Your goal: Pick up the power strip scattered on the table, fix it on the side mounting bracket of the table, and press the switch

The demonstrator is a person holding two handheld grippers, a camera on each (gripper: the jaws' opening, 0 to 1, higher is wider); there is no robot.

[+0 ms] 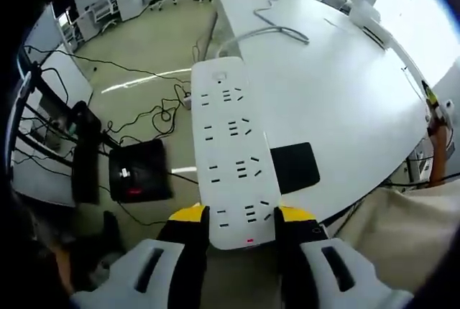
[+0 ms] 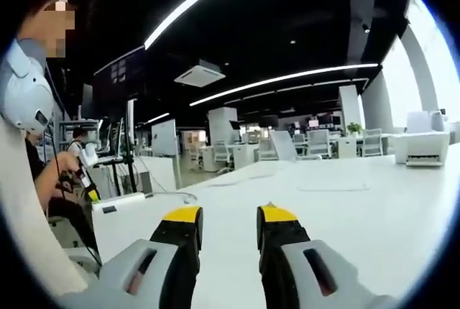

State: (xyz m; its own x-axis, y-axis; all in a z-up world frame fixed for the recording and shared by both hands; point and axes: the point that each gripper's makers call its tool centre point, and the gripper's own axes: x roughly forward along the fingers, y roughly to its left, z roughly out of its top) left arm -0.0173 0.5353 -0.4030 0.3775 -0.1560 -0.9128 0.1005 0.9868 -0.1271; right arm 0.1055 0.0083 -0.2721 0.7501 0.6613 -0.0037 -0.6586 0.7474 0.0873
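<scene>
White plastic fills my left gripper view: my left claw point(image 1: 241, 224) is clamped on the near end of the power strip point(image 1: 231, 147), both yellow-tipped jaws pressing its long sides. The strip hangs over the table point(image 1: 345, 93) edge, its cord point(image 1: 277, 30) trailing across the top; open floor lies to the left. In the right gripper view, my right claw point(image 2: 228, 220) stands slightly parted, holding nothing, above bare table point(image 2: 374, 208).
</scene>
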